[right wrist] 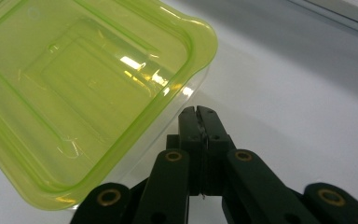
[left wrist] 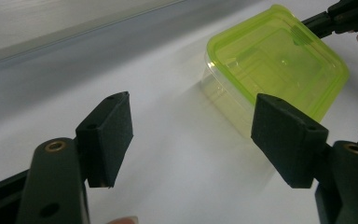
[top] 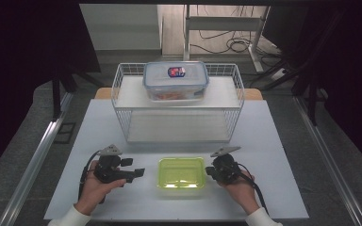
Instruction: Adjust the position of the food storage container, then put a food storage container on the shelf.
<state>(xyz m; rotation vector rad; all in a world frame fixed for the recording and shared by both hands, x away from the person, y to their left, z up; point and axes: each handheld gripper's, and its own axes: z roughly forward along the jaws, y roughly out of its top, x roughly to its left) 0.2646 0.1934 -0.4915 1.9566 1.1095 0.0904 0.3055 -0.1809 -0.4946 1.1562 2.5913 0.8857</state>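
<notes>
A green-lidded container (top: 181,173) rests on the white table (top: 273,141), between the two tools. The left tool (top: 139,173) has its jaws spread apart on nothing. The right tool (right wrist: 199,113), jaws pressed together and empty, lies just beside the container's edge.

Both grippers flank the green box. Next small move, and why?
Probably ease the left gripper toward the green-lidded box: its jaws stand open with nothing between them and the box lies just ahead. The right gripper is shut, its tips at the box's edge, so it looks placed to brace.
</notes>
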